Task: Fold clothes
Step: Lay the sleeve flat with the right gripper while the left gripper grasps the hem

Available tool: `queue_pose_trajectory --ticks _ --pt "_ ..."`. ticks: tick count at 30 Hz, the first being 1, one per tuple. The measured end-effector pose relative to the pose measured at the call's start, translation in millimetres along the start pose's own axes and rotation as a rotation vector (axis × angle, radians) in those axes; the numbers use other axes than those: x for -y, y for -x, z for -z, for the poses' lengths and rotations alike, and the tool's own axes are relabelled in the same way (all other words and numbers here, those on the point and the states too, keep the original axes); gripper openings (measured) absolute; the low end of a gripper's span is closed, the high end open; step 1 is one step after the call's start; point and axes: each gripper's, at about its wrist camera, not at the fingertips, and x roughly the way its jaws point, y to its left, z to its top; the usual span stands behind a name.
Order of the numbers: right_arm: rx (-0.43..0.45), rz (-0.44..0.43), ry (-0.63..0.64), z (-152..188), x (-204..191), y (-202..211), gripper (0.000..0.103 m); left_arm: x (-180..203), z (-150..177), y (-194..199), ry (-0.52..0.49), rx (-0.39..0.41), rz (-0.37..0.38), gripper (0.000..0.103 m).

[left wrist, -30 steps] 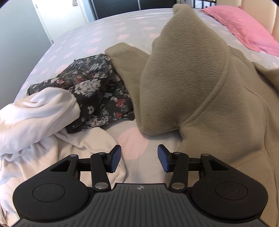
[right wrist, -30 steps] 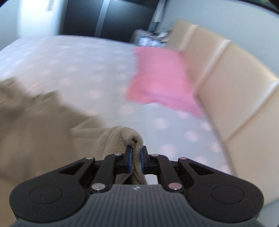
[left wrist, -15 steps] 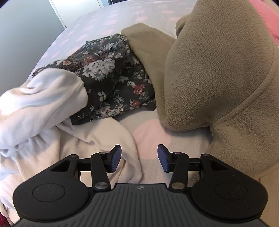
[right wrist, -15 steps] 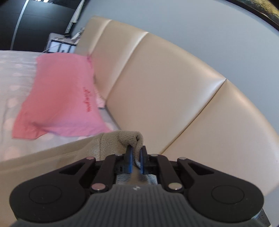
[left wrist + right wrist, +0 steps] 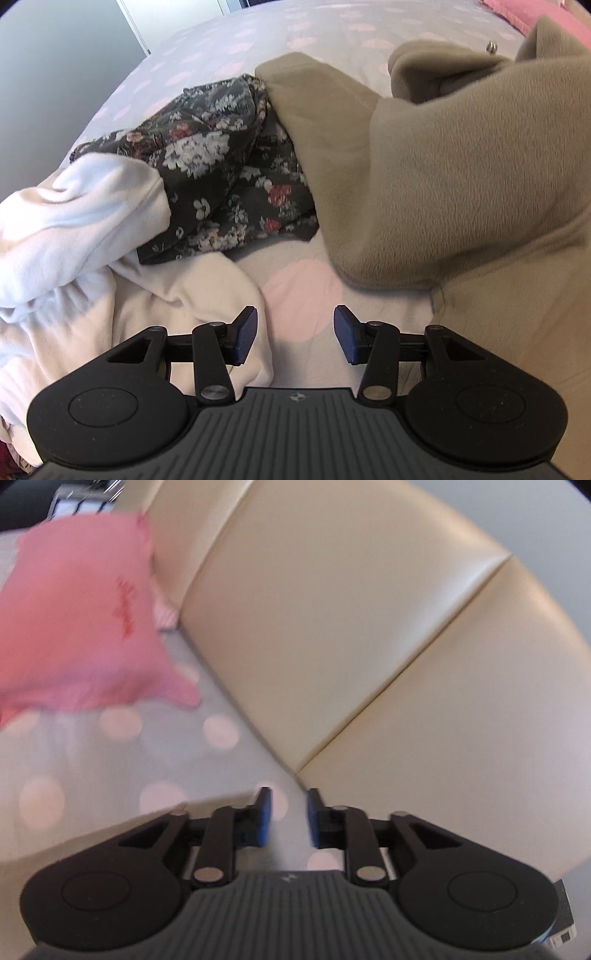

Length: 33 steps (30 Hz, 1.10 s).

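Spread across the bed [image 5: 325, 40], a pale sheet dotted with pink circles carried the laundry we were sorting. Our left gripper [image 5: 295, 338] hung low over the near edge of the sheet, its blue-padded fingers [image 5: 245, 334] spread wide with nothing between them, one pink dot showing in the gap. At near left lay a rumpled white garment [image 5: 74, 236], its cream-coloured fold reaching under the left finger. Just beyond it sat a dark floral garment [image 5: 218, 177], bunched, with the white cloth overlapping its left side. To the right, a large tan fleece top [image 5: 461, 184] filled much of the view, one part folded over on itself and its far-left edge touching the floral piece; a small metal snap [image 5: 491, 46] showed near its far end. A pink pillow [image 5: 517, 14] edged the far right corner. In the right wrist view, which was blurred, our right gripper [image 5: 288, 818] pointed toward the cream padded headboard [image 5: 369, 627], its fingers [image 5: 264, 816] parted by a narrow gap and holding nothing. The same pink pillow [image 5: 74, 627] rested at far left against the headboard, and a strip of tan fabric [image 5: 92, 830] showed just left of the gripper body, close to it, though we could not tell whether they touched.
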Motion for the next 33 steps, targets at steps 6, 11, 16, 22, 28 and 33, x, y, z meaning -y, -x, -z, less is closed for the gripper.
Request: queue_pose_trajectory --ticks 6,11,16,22,28,33 --pt "-0.066 -0.144 0.018 54 -5 5 0.046 -13 -36 12 0.041 0.081 0.049 0.044" --pt "-0.084 -0.373 -0.010 104 -30 32 0.046 -12 -92 6 0.039 0.126 0.103 0.049" --pt "-0.114 -0.614 -0.061 160 -61 69 0.047 -10 -137 -27 0.059 0.089 0.112 0.049" --pt "-0.136 -0.790 -0.161 228 -93 108 0.051 -20 -165 -95 0.121 0.004 0.088 0.050" --pt "-0.172 -0.777 -0.096 253 -136 104 0.051 -21 -175 -143 0.184 -0.009 0.145 0.050" --pt "-0.124 -0.792 -0.068 250 -149 113 0.051 -21 -183 -166 0.237 0.015 0.130 0.031"
